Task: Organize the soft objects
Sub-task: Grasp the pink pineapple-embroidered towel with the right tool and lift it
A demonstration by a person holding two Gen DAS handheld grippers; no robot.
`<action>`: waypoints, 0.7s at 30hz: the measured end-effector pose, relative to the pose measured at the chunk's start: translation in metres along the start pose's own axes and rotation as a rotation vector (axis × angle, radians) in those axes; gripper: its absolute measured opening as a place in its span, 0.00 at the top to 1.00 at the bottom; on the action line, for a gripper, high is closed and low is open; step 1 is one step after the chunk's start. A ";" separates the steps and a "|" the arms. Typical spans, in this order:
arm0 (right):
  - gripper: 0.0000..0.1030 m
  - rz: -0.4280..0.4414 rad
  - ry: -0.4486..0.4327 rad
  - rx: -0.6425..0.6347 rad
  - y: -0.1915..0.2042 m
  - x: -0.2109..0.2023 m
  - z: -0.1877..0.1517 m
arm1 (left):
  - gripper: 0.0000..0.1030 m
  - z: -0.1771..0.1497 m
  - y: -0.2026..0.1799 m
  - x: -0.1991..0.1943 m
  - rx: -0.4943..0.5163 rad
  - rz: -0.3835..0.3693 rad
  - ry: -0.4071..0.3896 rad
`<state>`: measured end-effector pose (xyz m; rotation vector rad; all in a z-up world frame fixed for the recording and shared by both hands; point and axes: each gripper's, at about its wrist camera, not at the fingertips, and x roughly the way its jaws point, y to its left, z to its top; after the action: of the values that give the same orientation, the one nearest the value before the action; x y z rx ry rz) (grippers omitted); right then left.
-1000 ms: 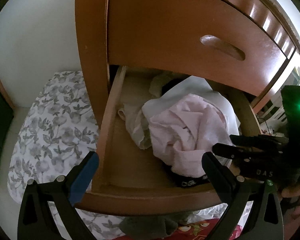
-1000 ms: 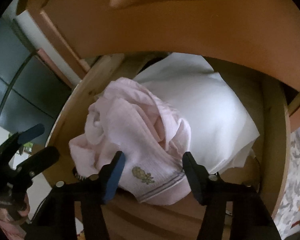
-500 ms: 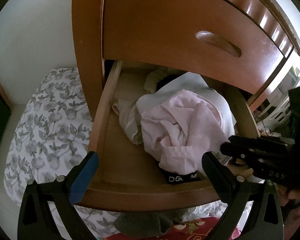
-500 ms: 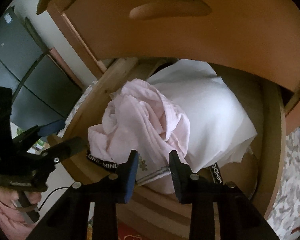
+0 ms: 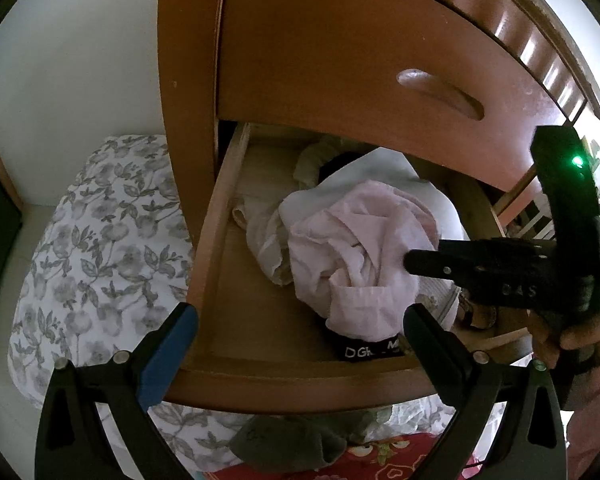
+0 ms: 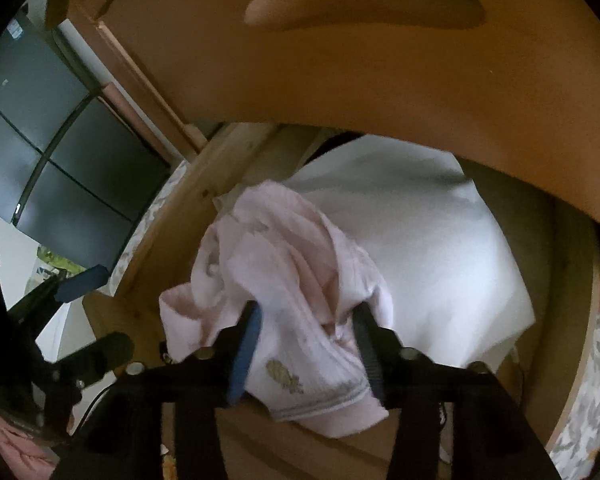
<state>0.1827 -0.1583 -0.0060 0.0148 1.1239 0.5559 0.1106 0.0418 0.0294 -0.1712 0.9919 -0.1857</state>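
Note:
A crumpled pink garment lies on a white cloth in the open wooden drawer. My right gripper reaches in from the front. Its jaws are opening, and the pink garment's hem with the small embroidered motif bulges between its fingers. From the left wrist view its dark fingers touch the garment's right side. My left gripper hovers open over the drawer's front edge with nothing in it. A cream cloth lies left of the pink one. A black lettered waistband peeks out underneath.
The shut upper drawer front overhangs the back of the open drawer. Floral bedding lies to the left and below. A grey cloth hangs under the drawer front. A dark cabinet stands at the left.
My right gripper has pushed forward into the pink garment, and its jaws, narrow half a second ago, have spread. The left gripper has stayed where it was.

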 end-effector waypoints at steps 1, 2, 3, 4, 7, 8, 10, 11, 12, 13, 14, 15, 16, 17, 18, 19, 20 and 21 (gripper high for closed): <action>0.48 0.006 0.005 0.004 -0.001 0.003 0.002 | 0.01 0.000 0.000 -0.001 0.001 0.000 -0.001; 0.47 0.014 0.007 0.008 -0.001 0.004 0.003 | 0.01 0.000 0.000 -0.001 0.002 0.000 -0.001; 0.44 0.026 0.010 0.015 -0.003 0.006 0.005 | 0.01 0.000 0.000 -0.002 0.002 0.000 -0.002; 0.42 0.037 0.013 0.020 -0.004 0.009 0.007 | 0.01 -0.001 -0.001 -0.002 0.002 0.001 -0.002; 0.39 0.055 0.023 0.016 -0.004 0.010 0.006 | 0.01 -0.001 -0.001 -0.002 -0.003 0.003 0.000; 0.39 0.056 0.032 0.013 -0.003 0.012 0.006 | 0.01 -0.001 0.000 -0.003 -0.005 0.004 0.000; 0.38 0.063 0.055 -0.003 0.002 0.012 0.000 | 0.01 -0.001 0.001 -0.004 -0.008 0.005 -0.001; 0.38 0.065 0.061 -0.013 0.004 0.012 -0.002 | 0.01 -0.002 0.002 -0.004 -0.009 0.006 -0.002; 0.38 0.065 0.066 -0.025 0.006 0.011 -0.006 | 0.01 -0.002 0.002 -0.004 -0.011 0.006 -0.002; 0.38 0.068 0.070 -0.030 0.007 0.011 -0.008 | 0.01 -0.002 0.003 -0.004 -0.013 0.007 -0.002; 0.38 0.075 0.073 -0.037 0.008 0.008 -0.012 | 0.01 -0.002 0.004 -0.004 -0.015 0.007 -0.002; 0.38 0.082 0.072 -0.043 0.009 0.006 -0.015 | 0.01 -0.002 0.004 -0.004 -0.019 0.006 -0.002; 0.39 0.084 0.069 -0.044 0.010 0.004 -0.017 | 0.01 -0.002 0.005 -0.004 -0.022 0.004 -0.001; 0.40 0.090 0.064 -0.046 0.011 0.001 -0.019 | 0.01 -0.003 0.005 -0.004 -0.024 0.003 -0.001; 0.40 0.097 0.055 -0.053 0.013 -0.004 -0.022 | 0.01 -0.003 0.005 -0.005 -0.024 0.004 -0.001; 0.43 0.099 0.048 -0.062 0.016 -0.007 -0.025 | 0.01 -0.002 0.005 -0.005 -0.024 0.005 -0.001; 0.46 0.099 0.044 -0.070 0.017 -0.010 -0.027 | 0.01 -0.002 0.004 -0.005 -0.023 0.005 -0.001; 0.51 0.096 0.038 -0.082 0.018 -0.014 -0.029 | 0.01 -0.002 0.003 -0.005 -0.022 0.003 0.000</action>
<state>0.1459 -0.1566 -0.0021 -0.0132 1.1408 0.6900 0.1065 0.0461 0.0311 -0.1896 0.9943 -0.1717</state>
